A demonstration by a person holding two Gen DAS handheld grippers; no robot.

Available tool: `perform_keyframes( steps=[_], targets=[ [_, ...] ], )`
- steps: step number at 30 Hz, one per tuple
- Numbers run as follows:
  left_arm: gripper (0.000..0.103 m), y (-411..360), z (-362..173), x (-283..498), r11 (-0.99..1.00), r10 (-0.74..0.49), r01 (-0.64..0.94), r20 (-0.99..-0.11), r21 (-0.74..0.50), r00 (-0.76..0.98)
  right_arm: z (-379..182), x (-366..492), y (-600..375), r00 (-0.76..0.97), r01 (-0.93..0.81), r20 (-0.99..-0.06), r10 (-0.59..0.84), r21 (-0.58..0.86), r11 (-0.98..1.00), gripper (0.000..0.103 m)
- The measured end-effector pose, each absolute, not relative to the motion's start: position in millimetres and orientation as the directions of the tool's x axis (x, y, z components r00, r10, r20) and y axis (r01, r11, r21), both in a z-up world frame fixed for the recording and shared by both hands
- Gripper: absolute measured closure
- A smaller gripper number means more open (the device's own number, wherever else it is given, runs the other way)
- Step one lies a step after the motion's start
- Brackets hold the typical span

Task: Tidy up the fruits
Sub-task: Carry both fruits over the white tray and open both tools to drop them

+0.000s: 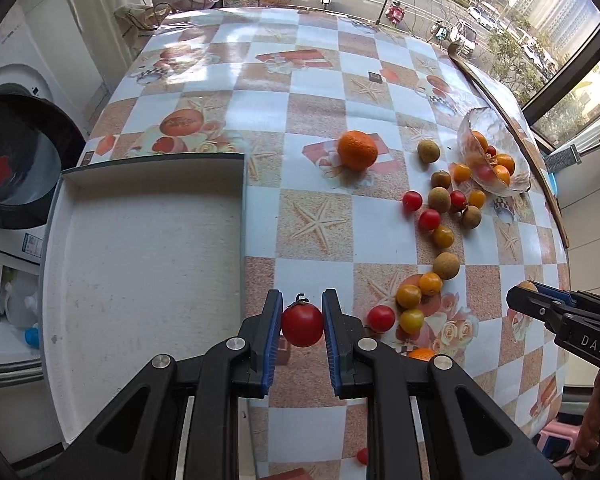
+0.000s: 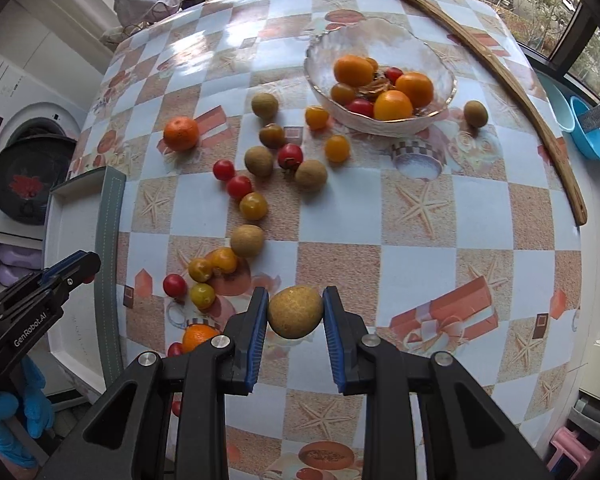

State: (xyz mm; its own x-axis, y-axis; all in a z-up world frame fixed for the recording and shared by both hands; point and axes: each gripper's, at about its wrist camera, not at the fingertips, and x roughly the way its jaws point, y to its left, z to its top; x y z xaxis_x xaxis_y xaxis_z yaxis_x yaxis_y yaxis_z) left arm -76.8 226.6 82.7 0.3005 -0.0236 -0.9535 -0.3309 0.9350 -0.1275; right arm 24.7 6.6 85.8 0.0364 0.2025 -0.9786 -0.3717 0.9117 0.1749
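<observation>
My left gripper (image 1: pixel 302 322) is shut on a red cherry tomato (image 1: pixel 302 325), held above the table just right of the white tray (image 1: pixel 140 264). My right gripper (image 2: pixel 295 312) is shut on a tan longan (image 2: pixel 295 312) above the table's near side. Red and yellow cherry tomatoes (image 2: pixel 239 186), longans (image 2: pixel 259 161) and a tangerine (image 2: pixel 181 133) lie scattered on the checkered table. A glass bowl (image 2: pixel 440 108) at the back holds tangerines and tomatoes. The left gripper also shows in the right wrist view (image 2: pixel 85 269), the right gripper in the left wrist view (image 1: pixel 528 296).
The tray sits on the table's left side with a grey rim (image 2: pixel 110 240). A curved wooden stick (image 2: pixel 540 128) lies along the right edge. A washing machine (image 1: pixel 16 160) stands left of the table. A blue basin (image 2: pixel 588 128) sits at the far right.
</observation>
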Motion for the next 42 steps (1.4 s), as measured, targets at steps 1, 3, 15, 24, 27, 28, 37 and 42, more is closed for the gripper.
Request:
perform_keyframes(
  steps=[1,3,15,24,27,28,37,42],
  targets=[
    [0.081,234.3,84.3,-82.3,0.931,-0.016,-0.343,-0.953,-0.125,0.303,87.0,21.6,17.5,0.034,-0.388,-0.978,0.206,0.178,0.904,0.073],
    [0.081,250.2,85.8,-93.2,0.922,0.001,-0.370,-0.952,-0.118,0.305,89.4,16.3,39.8,0.026,-0.422,-0.976,0.216,0.185,0.888,0.073],
    [0.081,338.0,61.2,-168.2,0.859,0.099,-0.511,-0.972,-0.025,0.213,82.7,-38.0,182.3,-0.063,-0.621,-0.965,0.256,0.239,0.747,0.073],
    [0.081,349.4,28.1,-197.3,0.856,0.106,-0.516,-0.985,0.019,0.140,47.7,-80.7,253.6,-0.157,-0.689,-0.964,0.214,0.262,0.676,0.073],
    [0.081,347.3,21.7,-198.3,0.864,0.087,-0.503,-0.986,0.005,0.141,35.8,-87.8,263.0,-0.167,-0.700,-0.968,0.186,0.249,0.669,0.073],
    [0.081,346.8,20.9,-198.5,0.865,0.090,-0.503,-0.986,0.006,0.142,31.2,-88.3,265.9,-0.171,-0.702,-0.970,0.176,0.245,0.669,0.073],
    [0.019,346.1,25.9,-203.9,0.863,0.163,-0.502,-0.974,0.065,0.154,6.3,-87.1,285.2,-0.191,-0.711,-0.974,0.124,0.224,0.666,0.046],
    [0.019,347.5,26.2,-204.9,0.867,0.150,-0.494,-0.979,0.065,0.136,18.7,-84.2,287.3,-0.169,-0.699,-0.971,0.170,0.239,0.674,0.022]
  ],
)
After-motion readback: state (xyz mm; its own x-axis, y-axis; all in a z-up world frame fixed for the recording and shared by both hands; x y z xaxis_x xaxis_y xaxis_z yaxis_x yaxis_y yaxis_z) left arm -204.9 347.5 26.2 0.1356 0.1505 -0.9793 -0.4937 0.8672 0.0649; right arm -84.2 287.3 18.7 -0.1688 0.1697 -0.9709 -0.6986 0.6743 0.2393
